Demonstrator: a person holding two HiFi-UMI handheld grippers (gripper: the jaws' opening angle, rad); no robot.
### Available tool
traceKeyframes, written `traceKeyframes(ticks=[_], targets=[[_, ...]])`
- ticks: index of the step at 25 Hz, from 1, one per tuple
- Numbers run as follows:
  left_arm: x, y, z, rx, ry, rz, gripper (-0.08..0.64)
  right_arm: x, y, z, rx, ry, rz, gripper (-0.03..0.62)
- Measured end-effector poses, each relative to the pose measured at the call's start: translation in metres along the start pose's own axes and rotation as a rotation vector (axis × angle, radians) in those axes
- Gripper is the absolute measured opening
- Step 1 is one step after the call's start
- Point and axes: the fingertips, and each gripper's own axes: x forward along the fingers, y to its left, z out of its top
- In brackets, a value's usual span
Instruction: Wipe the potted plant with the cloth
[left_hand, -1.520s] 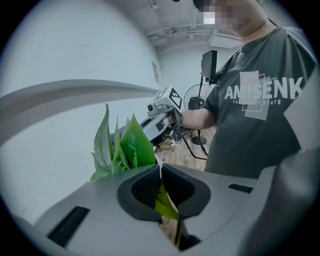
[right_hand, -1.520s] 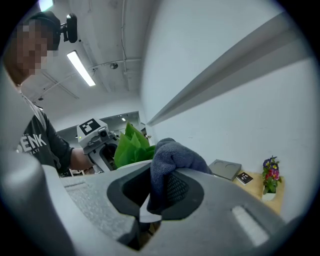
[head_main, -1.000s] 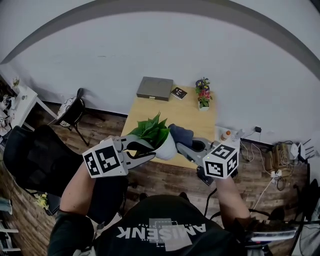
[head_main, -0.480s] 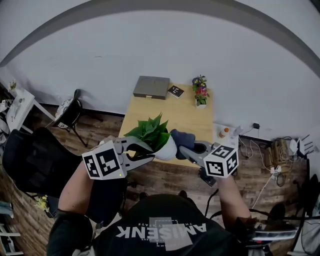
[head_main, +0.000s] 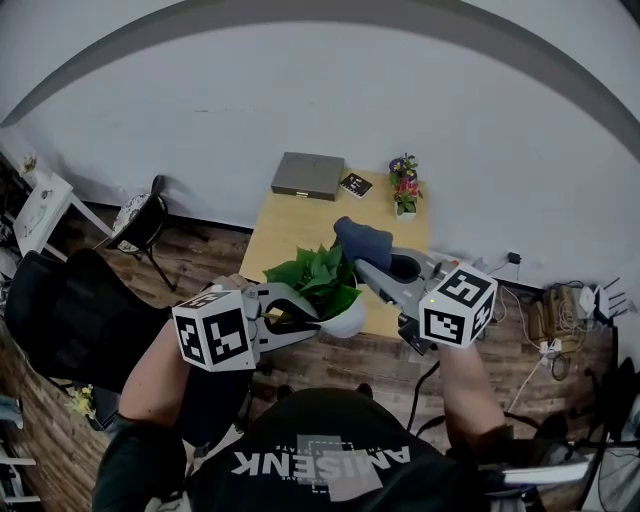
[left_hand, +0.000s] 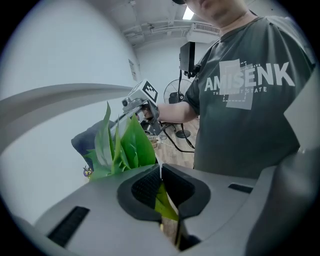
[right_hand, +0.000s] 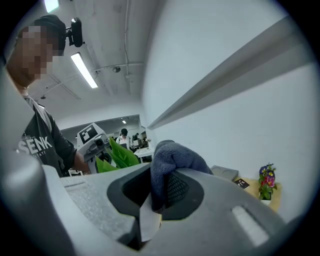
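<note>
In the head view a potted plant with broad green leaves (head_main: 320, 278) in a white pot (head_main: 347, 320) is held above the near edge of the wooden table (head_main: 300, 225). My left gripper (head_main: 312, 318) is shut on the pot's rim; in the left gripper view (left_hand: 160, 175) a thin white edge and a leaf sit between the pads. My right gripper (head_main: 360, 266) is shut on a dark blue cloth (head_main: 362, 240), which hangs just beyond and above the leaves. The right gripper view shows the cloth (right_hand: 170, 156) bunched between the jaws (right_hand: 160, 187), with the leaves (right_hand: 117, 155) at the left.
At the table's far end lie a grey flat box (head_main: 309, 176), a small dark card (head_main: 357, 185) and a little pot of flowers (head_main: 405, 188). Black chairs (head_main: 140, 222) stand at the left. Cables and plugs (head_main: 560, 310) litter the floor at the right.
The left gripper has brought the plant nearer to the person. The right gripper has lifted the cloth from beside the pot to above and behind the leaves.
</note>
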Motion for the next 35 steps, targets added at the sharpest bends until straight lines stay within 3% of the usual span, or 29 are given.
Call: traceKeyframes(ticks=[8, 15, 23, 31, 35], targets=[[-0.01, 0.003, 0.0, 0.003, -0.002, 0.033, 0.017, 0.01, 0.001, -0.008, 0.041, -0.007, 0.054, 0.037], [-0.017, 0.007, 0.002, -0.007, -0.024, 0.05, 0.015, 0.003, 0.0, -0.026, 0.131, -0.017, 0.117, 0.037], [-0.017, 0.003, 0.0, 0.031, -0.012, 0.007, 0.02, -0.009, 0.01, -0.05, 0.152, -0.034, 0.227, 0.037], [-0.014, 0.004, -0.002, 0.045, -0.007, 0.013, 0.02, -0.018, 0.01, -0.084, 0.186, 0.015, 0.246, 0.037], [-0.014, -0.005, 0.003, 0.073, 0.013, -0.013, 0.023, -0.025, 0.02, -0.1, 0.151, 0.065, 0.301, 0.037]])
